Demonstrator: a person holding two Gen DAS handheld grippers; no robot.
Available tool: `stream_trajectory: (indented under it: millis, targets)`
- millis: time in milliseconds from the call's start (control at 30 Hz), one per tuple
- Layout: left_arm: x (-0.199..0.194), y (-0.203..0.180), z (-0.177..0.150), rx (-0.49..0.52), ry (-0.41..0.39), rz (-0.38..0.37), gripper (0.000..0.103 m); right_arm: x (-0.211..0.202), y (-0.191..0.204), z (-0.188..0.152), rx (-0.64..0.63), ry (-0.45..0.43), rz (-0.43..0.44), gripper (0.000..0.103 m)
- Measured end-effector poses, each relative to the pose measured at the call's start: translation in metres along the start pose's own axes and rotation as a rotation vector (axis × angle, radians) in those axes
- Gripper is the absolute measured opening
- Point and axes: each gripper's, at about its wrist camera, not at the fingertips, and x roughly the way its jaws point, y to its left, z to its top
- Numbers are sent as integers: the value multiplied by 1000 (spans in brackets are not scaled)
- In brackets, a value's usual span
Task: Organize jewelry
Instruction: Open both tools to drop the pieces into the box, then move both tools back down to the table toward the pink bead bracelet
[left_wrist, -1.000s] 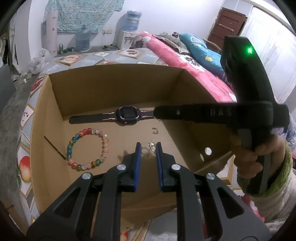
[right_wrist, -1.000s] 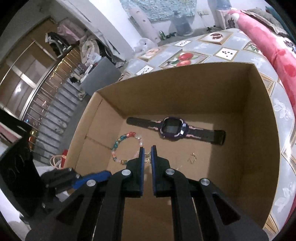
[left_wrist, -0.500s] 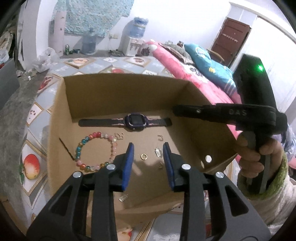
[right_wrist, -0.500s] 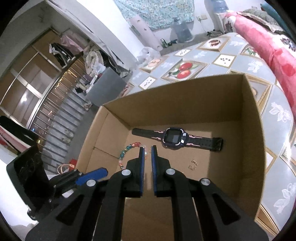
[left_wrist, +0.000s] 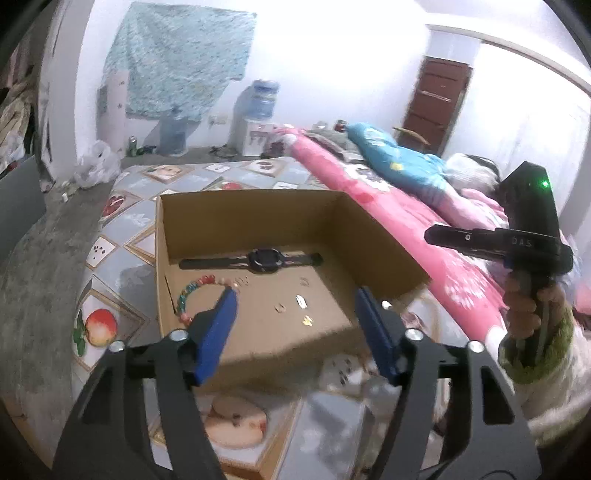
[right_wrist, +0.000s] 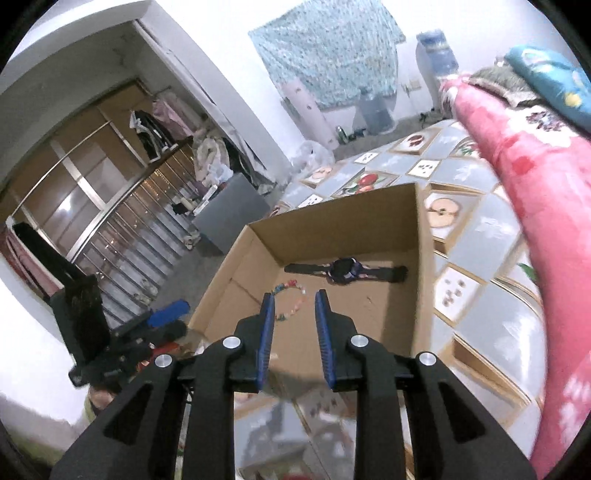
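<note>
Bedroom, patterned bedspread (left_wrist: 122, 229) | cardboard box (left_wrist: 251, 218) holds watch (left_wrist: 264, 260), bead bracelet (left_wrist: 192, 291), small gold pieces (left_wrist: 301, 301) laid apart, likely sorted | left gripper (left_wrist: 295, 310) jaws just opening wide, empty | right gripper (right_wrist: 295, 314) opening slightly, empty, both clear of box

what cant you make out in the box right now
- Small gold pieces on the cardboard box floor: too small and blurred, both views.
- Bead bracelet: partly behind the left gripper finger, left view; right gripper fingers, right view.
- Watch screen: too small.

Both tongs (left_wrist: 295, 317) (right_wrist: 294, 314) wider, farther from box (left_wrist: 380, 254)
</note>
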Motion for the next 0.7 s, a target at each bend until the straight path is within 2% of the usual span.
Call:
stream_trajectory:
  millis: [133, 267, 367, 533, 700]
  targets:
    - [-13, -13, -23, 47, 29, -47, 81, -14, -6, -37, 18, 42, -17, 23]
    - [-2, -29, -50, 92, 121, -49, 84, 12, -17, -83, 99, 153, -23, 23]
    - [23, -34, -74, 105, 223, 23, 85, 39, -16, -105, 93, 218, -88, 23]
    - [56, -25, -104, 97, 345, 146, 85, 70, -8, -113, -3, 269, -214, 23]
    - [61, -7, -121, 33, 378, 177, 85, 89, 2, -119, -27, 318, -186, 27]
